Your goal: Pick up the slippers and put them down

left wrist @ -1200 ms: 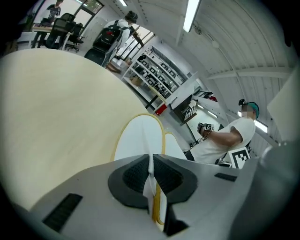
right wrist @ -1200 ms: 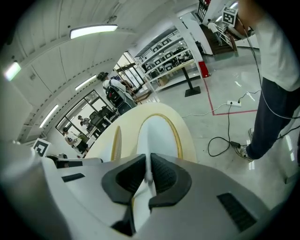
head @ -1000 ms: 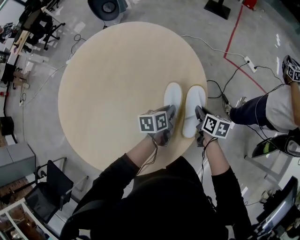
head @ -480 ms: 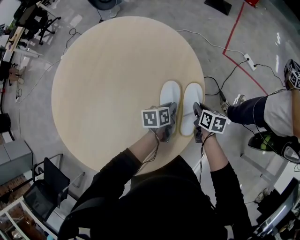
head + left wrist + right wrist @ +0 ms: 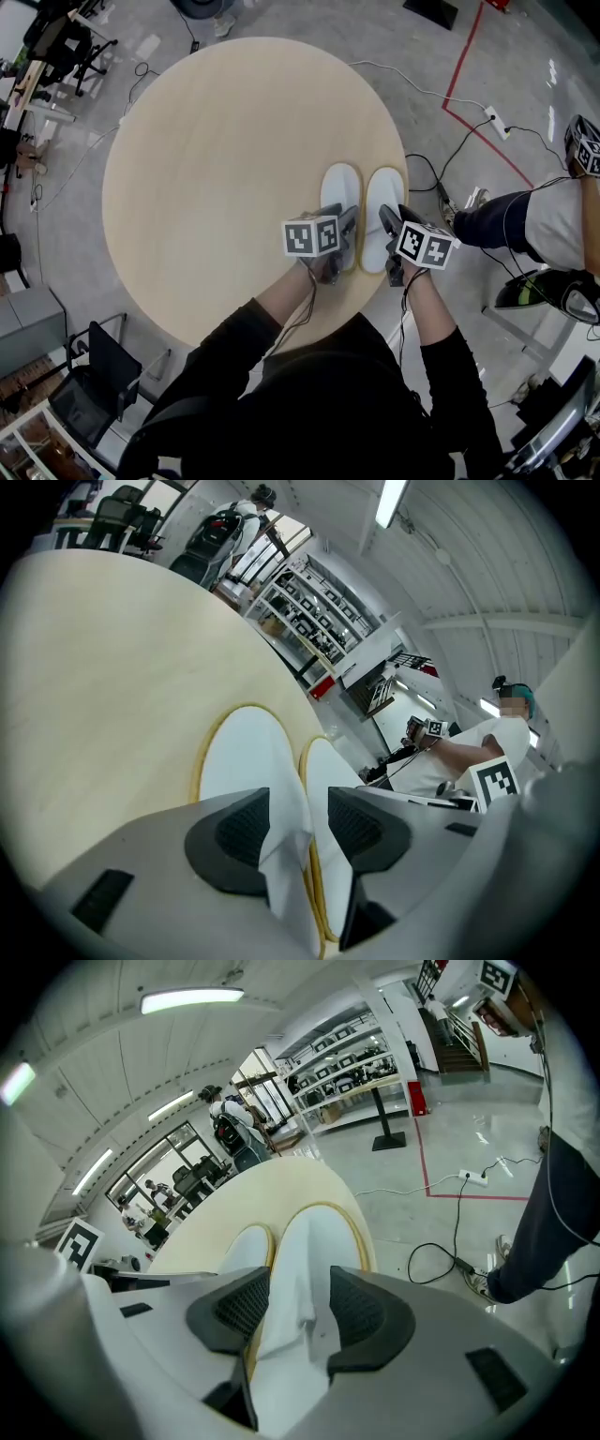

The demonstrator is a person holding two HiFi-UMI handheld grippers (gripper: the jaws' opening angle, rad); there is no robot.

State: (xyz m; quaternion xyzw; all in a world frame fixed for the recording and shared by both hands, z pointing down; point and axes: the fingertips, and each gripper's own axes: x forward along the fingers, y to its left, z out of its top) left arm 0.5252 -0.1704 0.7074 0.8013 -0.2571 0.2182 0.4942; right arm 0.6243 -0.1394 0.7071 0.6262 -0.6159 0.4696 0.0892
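Left gripper [image 5: 341, 234], right gripper [image 5: 387, 230]: jaws just opened, standing apart, each straddling a slipper's heel fabric. Left slipper [image 5: 340, 190] and right slipper [image 5: 385, 195] lie flat, side by side, near bench [image 5: 216, 150] edge.

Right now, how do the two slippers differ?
The left slipper lies further in on the table; the right slipper lies by its edge. The left slipper's upper stands between the left gripper's jaws, the right slipper's between the right gripper's; both pairs of jaws have just been opening. Shared: white, yellow-rimmed, flat on the table, side by side.
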